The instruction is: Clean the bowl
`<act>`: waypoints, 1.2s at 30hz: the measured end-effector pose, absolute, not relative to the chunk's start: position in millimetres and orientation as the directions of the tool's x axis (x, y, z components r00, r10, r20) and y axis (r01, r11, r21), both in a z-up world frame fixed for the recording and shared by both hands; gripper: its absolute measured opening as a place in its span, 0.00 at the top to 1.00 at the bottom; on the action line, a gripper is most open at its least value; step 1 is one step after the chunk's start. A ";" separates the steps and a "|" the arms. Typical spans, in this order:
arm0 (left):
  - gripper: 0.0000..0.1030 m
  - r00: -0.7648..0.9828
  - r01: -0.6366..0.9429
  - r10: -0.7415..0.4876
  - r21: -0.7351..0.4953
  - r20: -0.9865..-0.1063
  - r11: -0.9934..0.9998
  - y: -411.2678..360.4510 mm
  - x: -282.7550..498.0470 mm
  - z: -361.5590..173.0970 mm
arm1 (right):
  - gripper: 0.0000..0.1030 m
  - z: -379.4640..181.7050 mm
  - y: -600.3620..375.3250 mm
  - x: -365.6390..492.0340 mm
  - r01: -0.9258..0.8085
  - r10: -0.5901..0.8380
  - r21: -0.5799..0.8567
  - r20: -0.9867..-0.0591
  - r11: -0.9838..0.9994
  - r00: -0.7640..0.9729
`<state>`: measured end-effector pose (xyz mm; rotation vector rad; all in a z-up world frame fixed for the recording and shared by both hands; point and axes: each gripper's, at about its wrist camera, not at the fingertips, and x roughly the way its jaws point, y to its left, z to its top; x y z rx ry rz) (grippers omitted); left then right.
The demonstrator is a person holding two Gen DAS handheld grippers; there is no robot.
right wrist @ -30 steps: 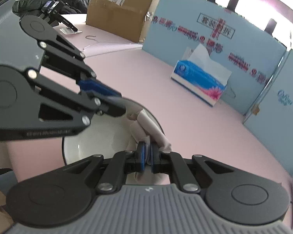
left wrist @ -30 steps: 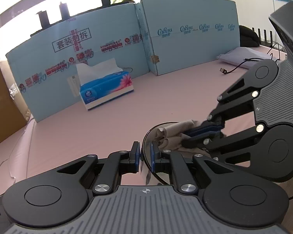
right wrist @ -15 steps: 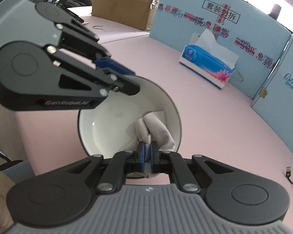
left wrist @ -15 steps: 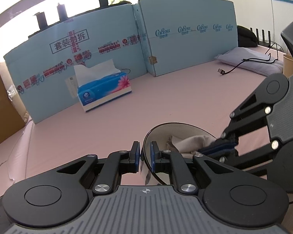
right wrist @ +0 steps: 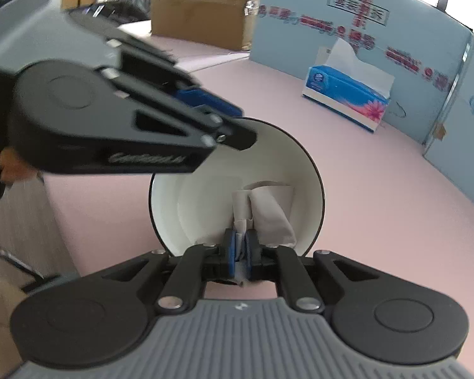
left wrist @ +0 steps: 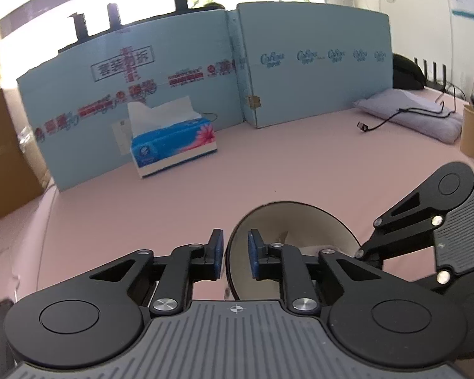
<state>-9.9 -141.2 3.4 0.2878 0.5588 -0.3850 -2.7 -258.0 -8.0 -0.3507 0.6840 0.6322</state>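
Note:
A white bowl (right wrist: 205, 195) with a thin dark rim is held tilted above the pink table. My left gripper (left wrist: 234, 254) is shut on the bowl's near rim (left wrist: 229, 259), one pad inside and one outside. It shows from the side in the right wrist view (right wrist: 233, 126). My right gripper (right wrist: 240, 252) is shut on a folded grey-white tissue (right wrist: 268, 214) that lies against the bowl's inner wall. In the left wrist view the right gripper's fingers (left wrist: 369, 249) reach into the bowl from the right, and little of the tissue (left wrist: 312, 249) shows.
A blue tissue box (left wrist: 173, 142) (right wrist: 347, 101) stands on the pink table (left wrist: 268, 170) before light blue foam boards (left wrist: 316, 69). A cable and plug (left wrist: 363, 126) and a grey cushion (left wrist: 410, 113) lie far right. A cardboard box (right wrist: 202, 3) stands at the back left.
The bowl has tilted more upright towards the right wrist camera. My right gripper has slid with the tissue across the inside of the bowl towards its right side. Both grips stay shut.

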 end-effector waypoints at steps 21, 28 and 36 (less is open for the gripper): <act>0.90 0.760 0.362 -0.218 0.121 -0.613 0.924 -134.3 -11.3 -4.9 | 0.90 -2.5 -251.7 -16.1 -0.607 0.463 -0.020 -0.628 0.794 0.626; 0.96 0.803 0.403 -0.214 0.242 -0.556 0.883 -144.3 -12.1 11.7 | 0.90 -0.3 -254.6 -8.4 -0.587 0.528 0.131 -0.621 0.799 0.580; 0.96 0.814 0.425 -0.234 0.269 -0.532 0.864 -150.8 -18.0 16.6 | 0.91 -1.7 -256.0 -9.1 -0.593 0.498 0.087 -0.647 0.801 0.578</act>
